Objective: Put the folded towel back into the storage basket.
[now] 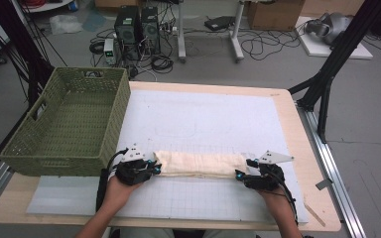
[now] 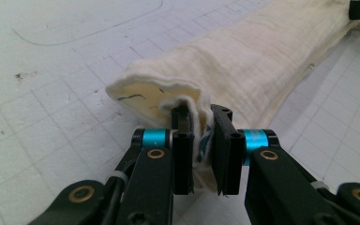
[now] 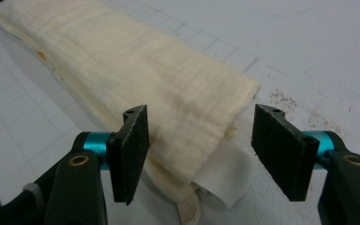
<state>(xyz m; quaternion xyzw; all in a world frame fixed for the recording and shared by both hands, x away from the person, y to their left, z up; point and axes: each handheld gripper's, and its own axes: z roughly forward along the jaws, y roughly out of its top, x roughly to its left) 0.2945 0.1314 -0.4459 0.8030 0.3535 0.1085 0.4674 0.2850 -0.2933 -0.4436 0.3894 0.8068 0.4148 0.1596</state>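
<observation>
1. Our left tongs are pinched on one end of the folded cloth. In the left gripper view the two black pads squeeze a bit of the cream fabric between them.

2. Our right tongs stand apart. In the right gripper view the other end of the cloth lies between the pads, but the pads do not press on it yet. A white tag pokes out from under that end.

3. The cloth lies on the white mat, near our edge of the table. It is a long, thin strip going from side to side. The left tongs are at its left end and the right tongs are at its right end.

4. The green basket sits at the left side of the table, just beside the left tongs. We see nothing in it.

5. We think this is the grabbing step. One end is caught and the other end is not caught yet.

6. Next, we think the right tongs need to close on their end, so both ends are held tight. They should catch all the layers, not just the tag.

7. Then we can lift the strip, or fold it once more. It may go into the basket after that, but we are only guessing.
</observation>
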